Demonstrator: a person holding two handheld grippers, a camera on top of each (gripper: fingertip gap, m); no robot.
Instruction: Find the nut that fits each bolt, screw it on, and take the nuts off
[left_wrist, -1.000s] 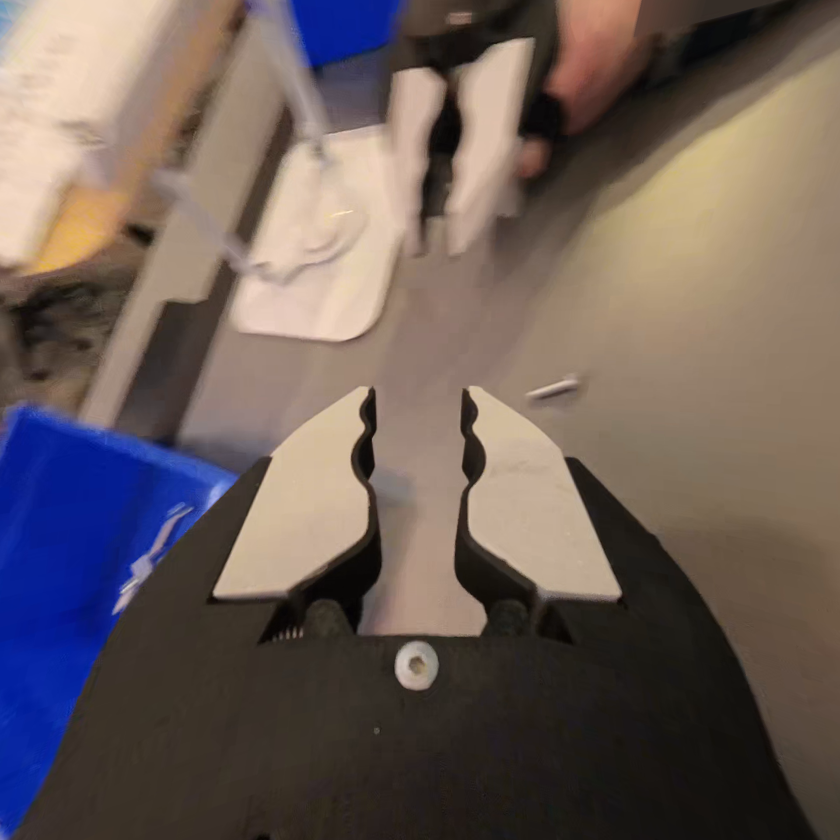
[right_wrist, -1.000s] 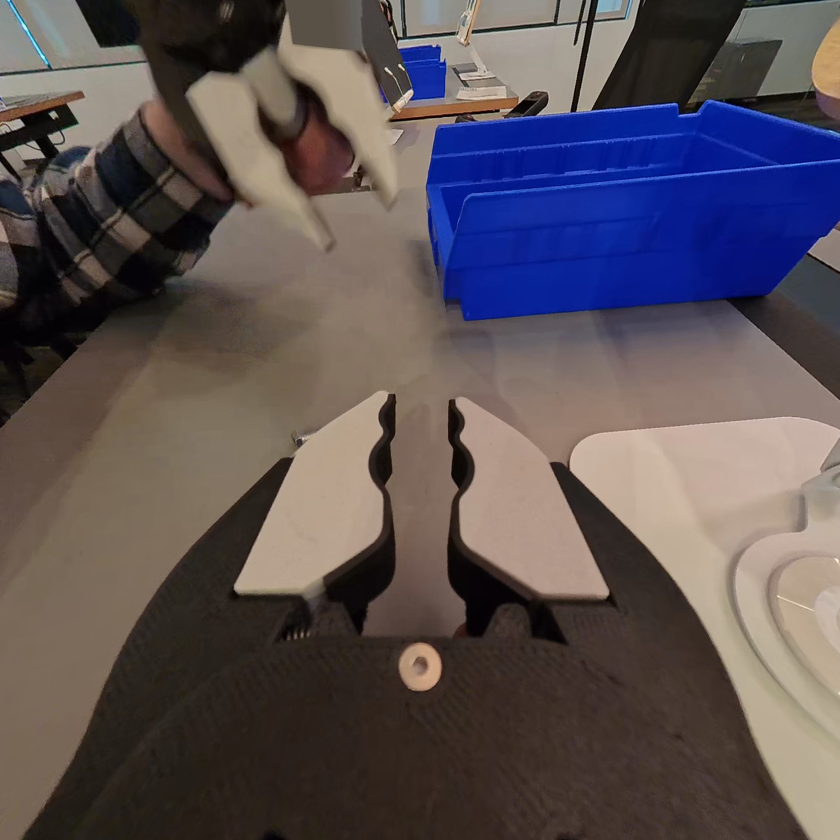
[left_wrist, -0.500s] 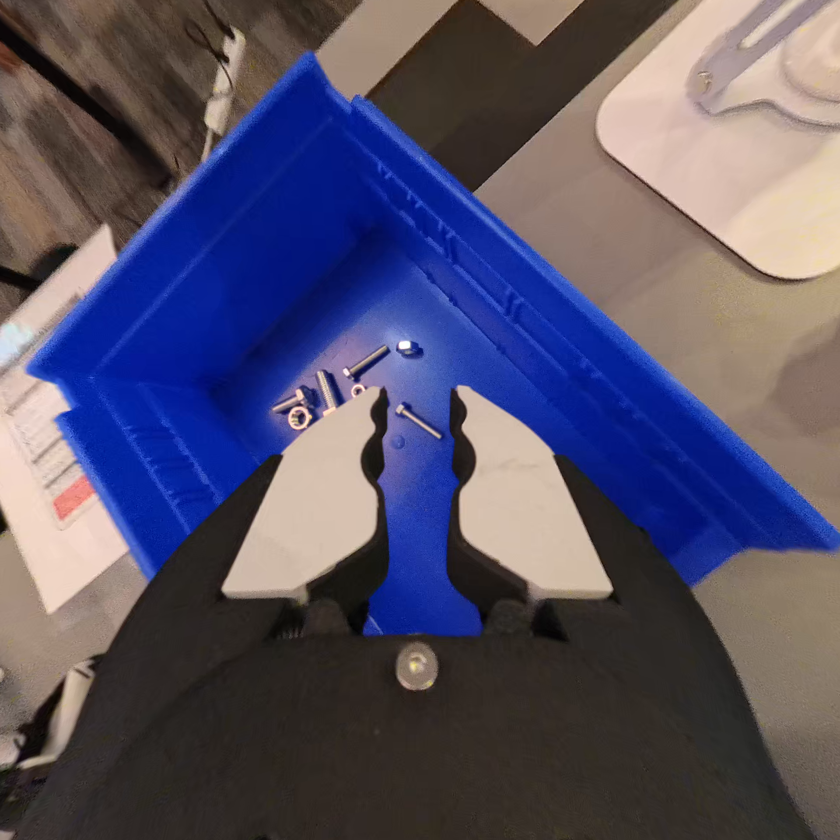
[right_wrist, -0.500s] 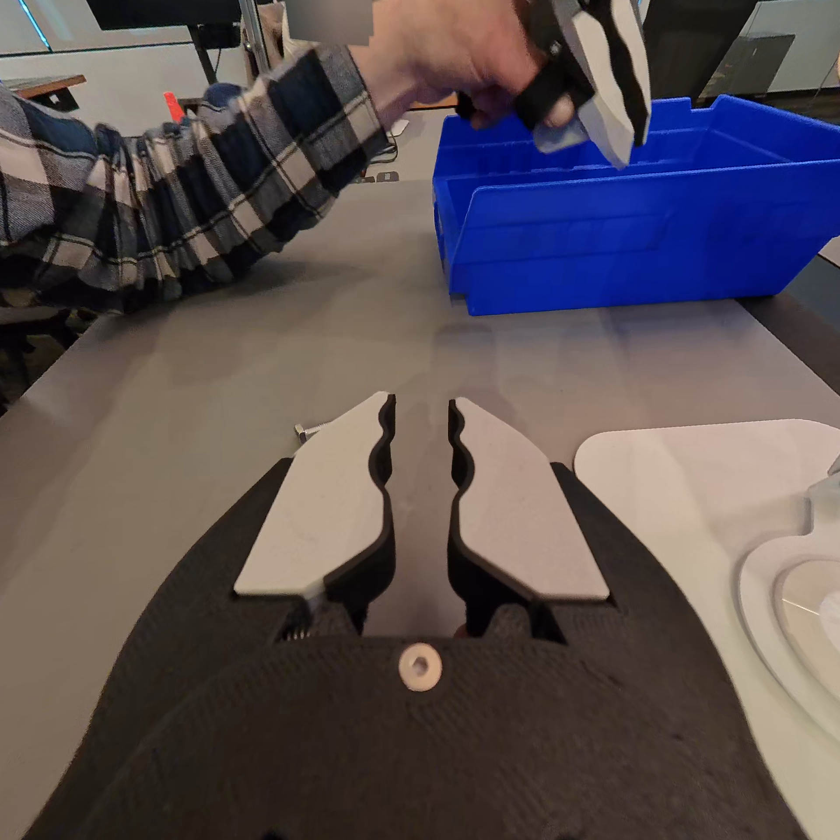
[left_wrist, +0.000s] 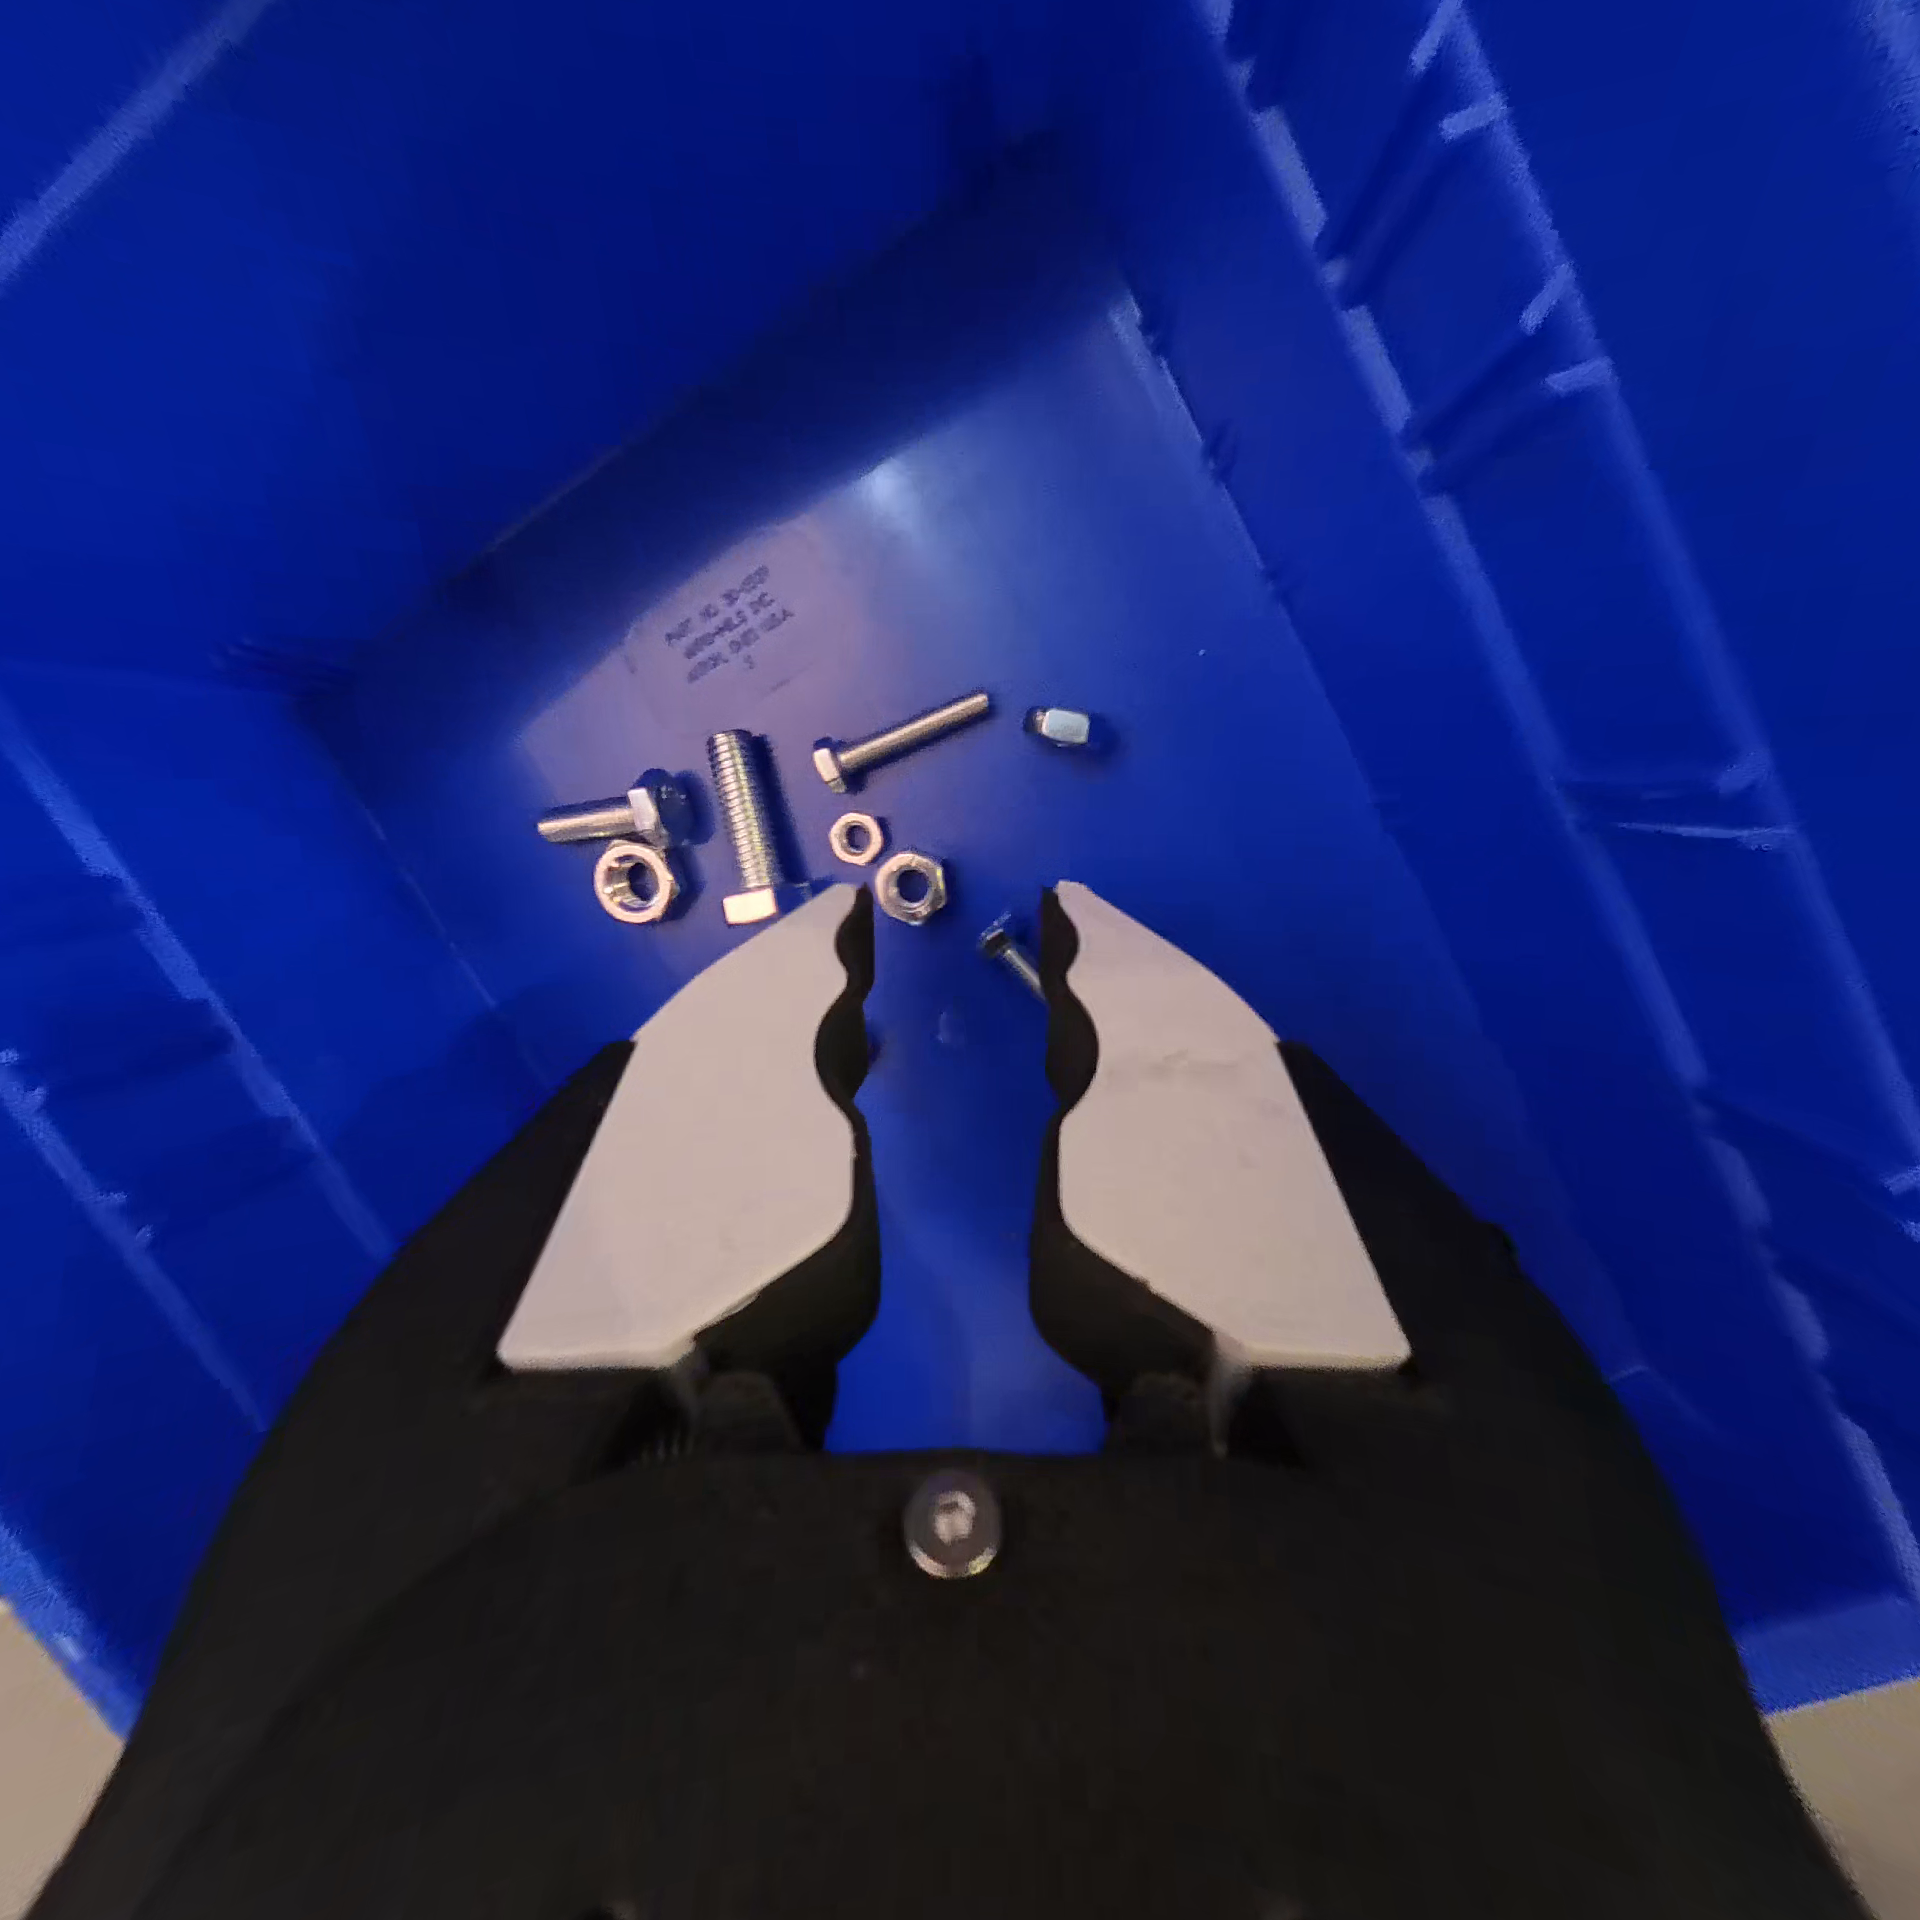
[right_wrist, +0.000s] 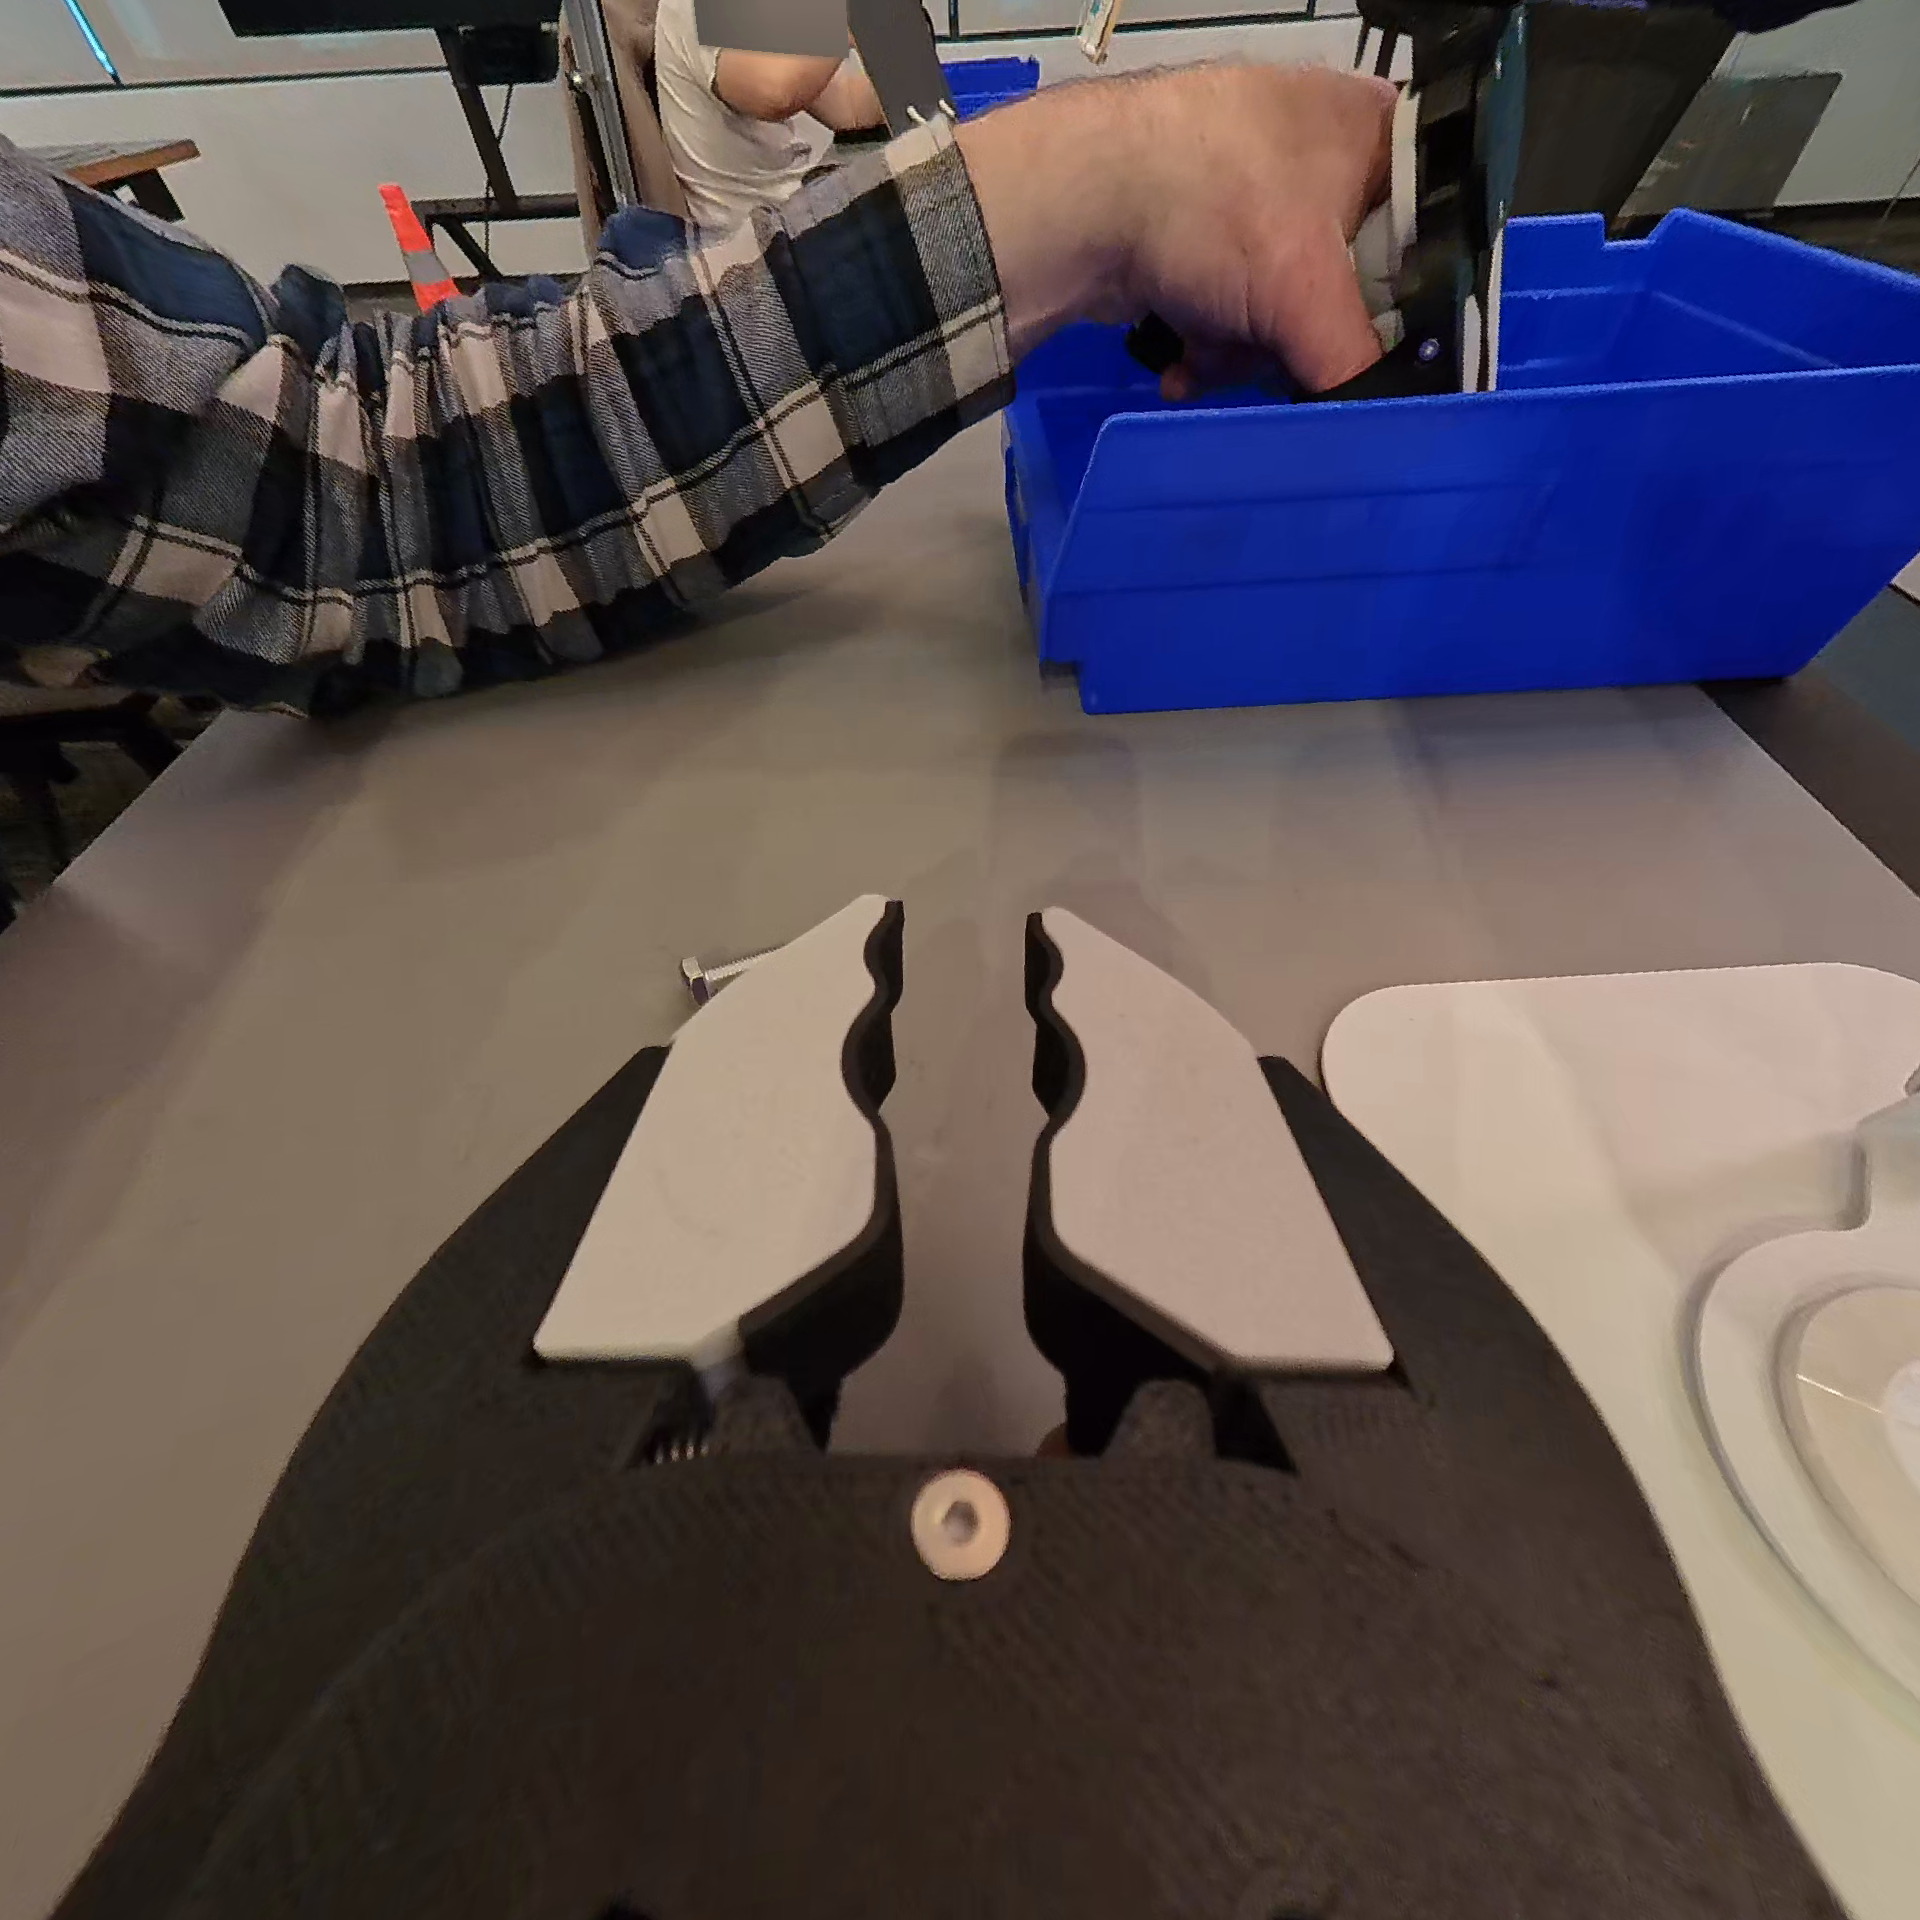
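My left gripper (left_wrist: 956, 904) is open and empty, low inside the blue bin (left_wrist: 520, 312). On the bin floor just ahead lie several bolts and nuts: a thick bolt (left_wrist: 743, 821), a long thin bolt (left_wrist: 899, 738), a short bolt (left_wrist: 608, 821), a large nut (left_wrist: 634, 883), a small nut (left_wrist: 857, 836), a medium nut (left_wrist: 909, 888) by my left fingertip, and a far nut (left_wrist: 1058, 725). A small thin bolt (left_wrist: 1013, 956) lies against my right finger's inner edge. My right gripper (right_wrist: 961, 925) is open and empty over the grey table (right_wrist: 416, 935); a small bolt (right_wrist: 717, 971) lies beside its left finger.
In the right wrist view the blue bin (right_wrist: 1455, 540) stands at the far right of the table, with a person's hand (right_wrist: 1195, 208) and plaid sleeve (right_wrist: 468, 416) reaching into it. A white pad (right_wrist: 1558, 1091) with a clear stand lies at the right. One gripper's finger ends stand about 30 cm off the other's. My right tips are about 40 cm from the large nut (left_wrist: 634, 883), my left tips only 5 cm.
My left gripper swung from over the table to above the bin, then dropped deep into it close to the bolts and nuts. Its jaws narrowed, then widened a little. My right gripper stayed still.
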